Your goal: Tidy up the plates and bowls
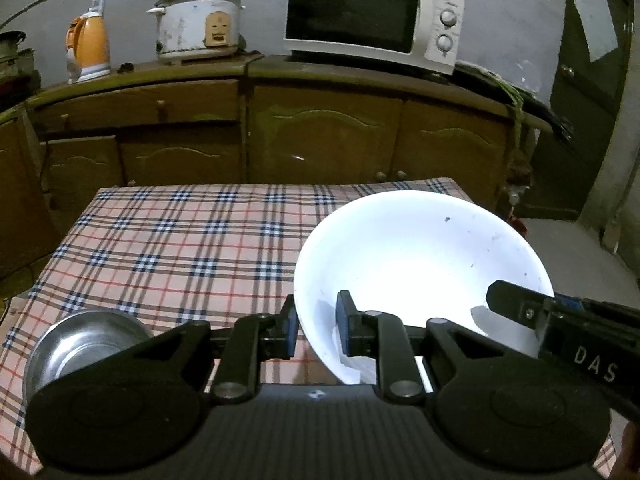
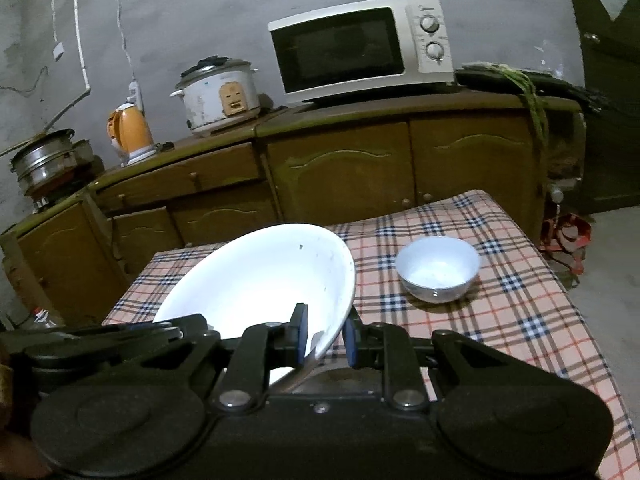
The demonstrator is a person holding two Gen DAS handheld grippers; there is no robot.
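A large white bowl (image 1: 420,256) hangs over the checked tablecloth, held by both grippers. My left gripper (image 1: 318,330) is shut on its near left rim. My right gripper (image 2: 326,338) is shut on the opposite rim of the same large white bowl (image 2: 260,276), and its finger shows at the right of the left wrist view. A small steel bowl (image 1: 80,340) sits at the table's near left corner, partly behind my left gripper's body. A small white bowl (image 2: 438,274) stands on the cloth to the right of the large one.
The table (image 1: 180,240) carries a pink checked cloth. Behind it runs a wooden cabinet (image 1: 320,132) with a microwave (image 1: 372,20), a rice cooker (image 1: 198,24) and an orange kettle (image 1: 88,46). Steel pots (image 2: 44,164) stand at far left. A dark door (image 1: 592,80) is on the right.
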